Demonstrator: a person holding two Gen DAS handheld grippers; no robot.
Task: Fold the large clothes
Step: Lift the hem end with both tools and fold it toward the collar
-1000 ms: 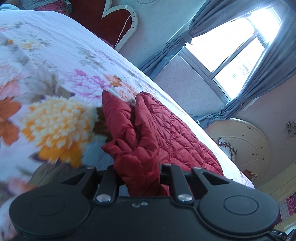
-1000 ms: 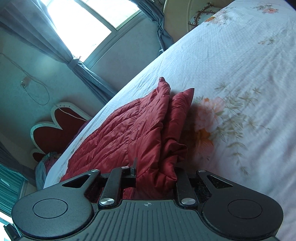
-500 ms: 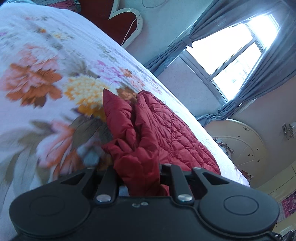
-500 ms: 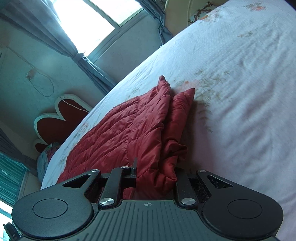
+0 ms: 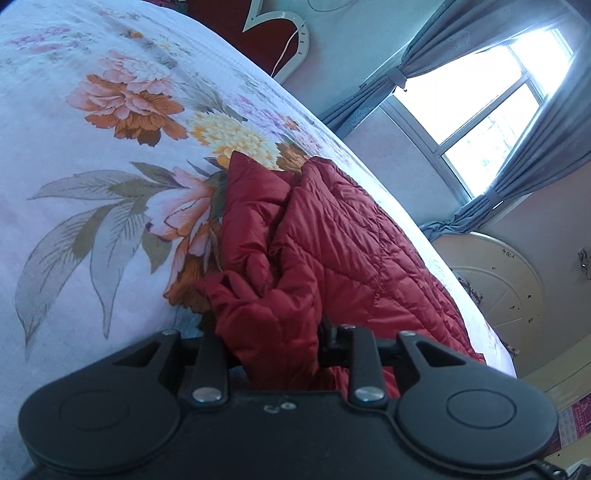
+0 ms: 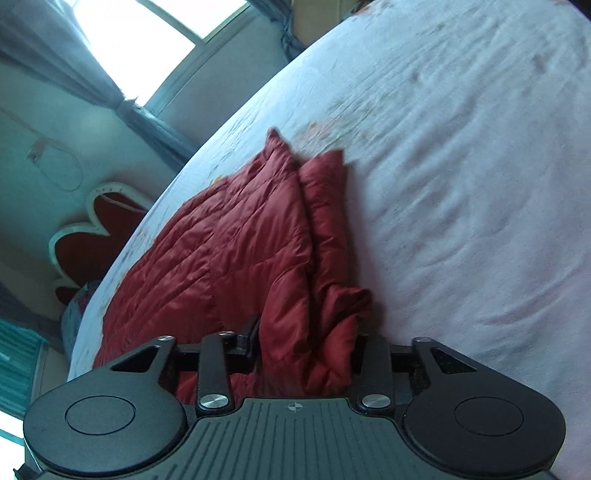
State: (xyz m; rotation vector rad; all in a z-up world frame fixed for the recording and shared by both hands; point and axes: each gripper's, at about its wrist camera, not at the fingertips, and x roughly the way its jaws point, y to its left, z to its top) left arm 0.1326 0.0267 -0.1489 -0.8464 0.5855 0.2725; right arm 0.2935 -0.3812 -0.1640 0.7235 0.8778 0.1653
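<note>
A red quilted jacket [image 5: 332, 240] lies half-folded on a bed sheet [image 5: 92, 240] printed with large flowers. Its bunched near edge runs between the fingers of my left gripper [image 5: 273, 332], whose jaws are opening while the fabric still fills the gap and touches both pads. In the right wrist view the same jacket [image 6: 229, 251] lies on the paler part of the sheet [image 6: 461, 184]. My right gripper [image 6: 306, 332] is opening wider, with the crumpled edge lying loosely between its fingers.
A red heart-shaped headboard [image 5: 273, 33] [image 6: 88, 221] stands at the bed's far end. A bright window [image 5: 480, 92] with grey curtains [image 5: 546, 155] fills the wall beyond the bed. A round cream panel [image 5: 498, 288] stands beside the bed.
Both grippers have carried the jacket's edge across the bed and slightly down, so the flower print has slid past. Both pairs of jaws have spread, the right one much more.
</note>
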